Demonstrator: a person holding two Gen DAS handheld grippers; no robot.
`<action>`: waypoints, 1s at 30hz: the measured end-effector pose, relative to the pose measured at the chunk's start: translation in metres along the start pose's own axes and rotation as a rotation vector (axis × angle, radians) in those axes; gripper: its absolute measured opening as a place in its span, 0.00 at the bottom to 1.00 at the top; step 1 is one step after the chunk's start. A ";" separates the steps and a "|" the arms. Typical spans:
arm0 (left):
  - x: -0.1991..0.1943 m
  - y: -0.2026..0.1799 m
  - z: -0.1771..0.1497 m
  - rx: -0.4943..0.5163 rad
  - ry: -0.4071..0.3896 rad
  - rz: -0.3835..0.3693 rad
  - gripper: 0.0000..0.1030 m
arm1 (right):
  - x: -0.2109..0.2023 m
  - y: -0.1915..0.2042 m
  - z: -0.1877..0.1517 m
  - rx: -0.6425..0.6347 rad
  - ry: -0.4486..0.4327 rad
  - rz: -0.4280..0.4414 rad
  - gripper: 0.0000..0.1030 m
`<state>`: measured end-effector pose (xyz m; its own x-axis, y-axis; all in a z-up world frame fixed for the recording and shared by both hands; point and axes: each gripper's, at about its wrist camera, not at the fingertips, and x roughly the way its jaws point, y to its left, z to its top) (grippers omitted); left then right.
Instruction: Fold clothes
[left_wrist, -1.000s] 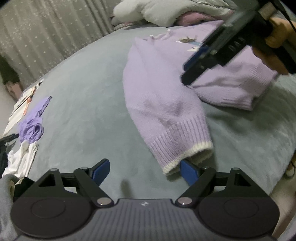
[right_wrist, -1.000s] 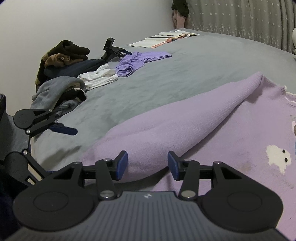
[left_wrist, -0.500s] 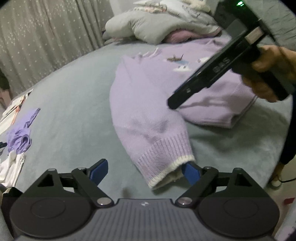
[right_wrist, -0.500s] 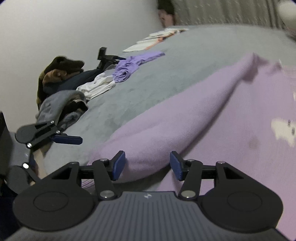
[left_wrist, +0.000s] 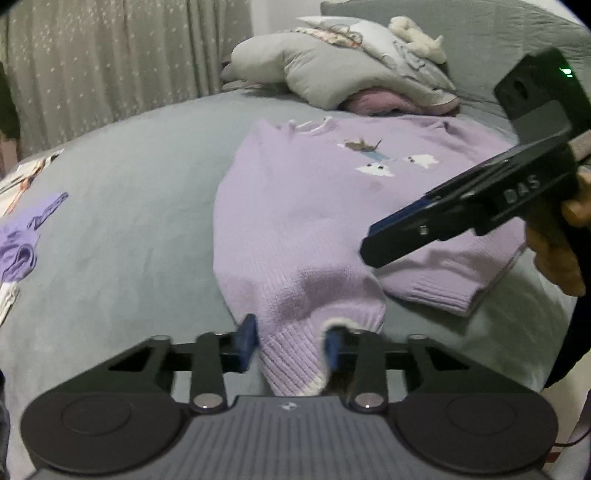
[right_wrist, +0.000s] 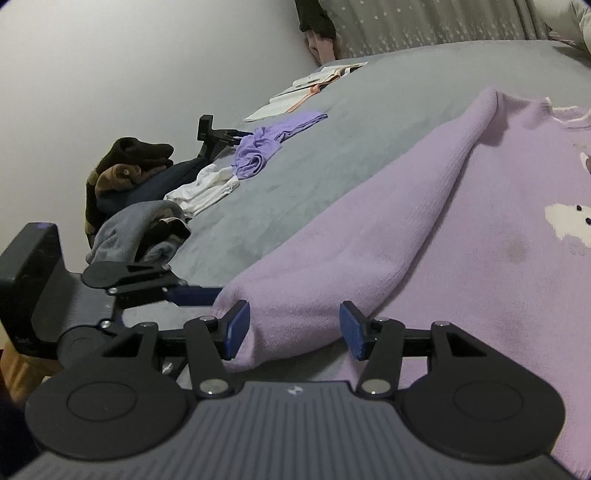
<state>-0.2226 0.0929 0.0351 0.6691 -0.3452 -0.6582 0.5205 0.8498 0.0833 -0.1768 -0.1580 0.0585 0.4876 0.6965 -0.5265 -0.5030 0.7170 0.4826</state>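
Sleeve work is, by my reading, your step in hand. The lilac knitted sweater (left_wrist: 303, 206) lies face up on the grey bedspread (left_wrist: 122, 206), its long sleeve (right_wrist: 369, 236) running down beside the body toward you. Your left gripper (left_wrist: 290, 341) has its blue pads narrowed onto the ribbed, white-edged cuff (left_wrist: 291, 354), which bunches between them, so you appear to hold it. Your right gripper (right_wrist: 293, 328) stands half open, its pads either side of the sleeve's lower bulge without pressing it.

If the sleeve is to fold across the chest, you will need a sure pinch on the cuff and a lift high enough that the knit clears the body, then a flat lay-down; thick knit tends to roll.

Only the left wrist view shows the whole sweater, the hem at the near right, the pillows (left_wrist: 332, 74) beyond, and the right gripper's dark body hovering above the hem. Only the right wrist view shows the heap of other clothes (right_wrist: 155, 199) at the bed's edge and an open book (right_wrist: 310, 88).
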 end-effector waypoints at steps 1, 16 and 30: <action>-0.001 0.001 0.001 -0.008 -0.004 0.011 0.20 | 0.000 -0.001 0.000 0.004 -0.001 0.000 0.54; -0.041 0.112 0.000 -0.696 -0.215 0.016 0.12 | 0.006 -0.012 -0.004 0.167 -0.022 0.034 0.54; -0.044 0.257 0.036 -1.004 -0.398 0.129 0.11 | -0.103 -0.083 0.007 0.208 -0.175 -0.119 0.58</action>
<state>-0.0994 0.3121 0.1121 0.9056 -0.1811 -0.3836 -0.1161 0.7640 -0.6347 -0.1804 -0.2887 0.0771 0.6591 0.5886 -0.4681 -0.2863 0.7720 0.5675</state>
